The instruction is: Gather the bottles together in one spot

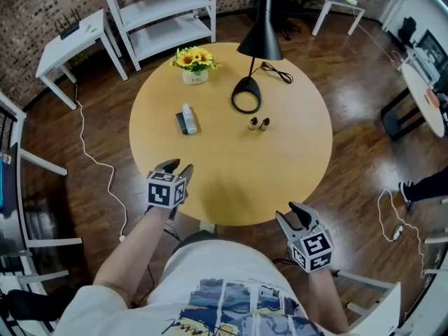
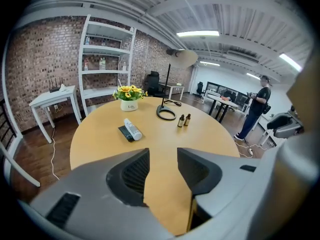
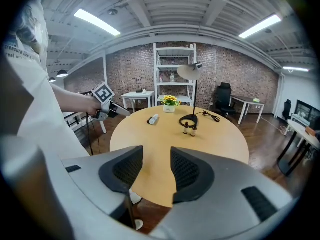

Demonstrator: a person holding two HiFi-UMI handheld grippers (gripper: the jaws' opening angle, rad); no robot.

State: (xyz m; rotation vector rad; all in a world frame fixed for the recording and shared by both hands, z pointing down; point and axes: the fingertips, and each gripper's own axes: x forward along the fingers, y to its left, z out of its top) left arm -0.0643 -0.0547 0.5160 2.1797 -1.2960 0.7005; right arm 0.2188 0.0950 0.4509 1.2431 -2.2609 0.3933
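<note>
**A:** Left gripper (image 1: 177,168) is hovering over the near-left edge of the desk (image 1: 231,187). Its jaws are standing apart, with only bare desk top showing between them.

**B:** And the right one?

**A:** Right gripper (image 1: 290,214) is hanging at the near-right edge, partly off the desk. It is released too and is gripping nothing. Both are pointing down and in toward the desk.

**B:** Where are the bottles sitting?

**A:** In two groups, well apart from each other. The left dark bottle (image 1: 253,123) and right dark bottle (image 1: 265,123) are standing upright just beside each other, right of centre. They are sitting just in front of the ring base of the black lamp (image 1: 246,98).

**B:** The third one?

**A:** White bottle (image 1: 189,117) is lying on its side, left of centre. It is resting against a dark flat object (image 1: 181,124), and I can't tell what that is.

**B:** Are the grippers touching anything?

**A:** No. All three bottles are sitting well beyond both grippers, toward the far half of the desk.

**B:** Any other clutter?

**A:** Flower pot (image 1: 195,65) with yellow flowers is sitting near the far edge, behind the white bottle. The lamp cable (image 1: 276,71) is trailing off to the far right. A person (image 2: 257,109) is standing off in the room beyond the desk.
</note>
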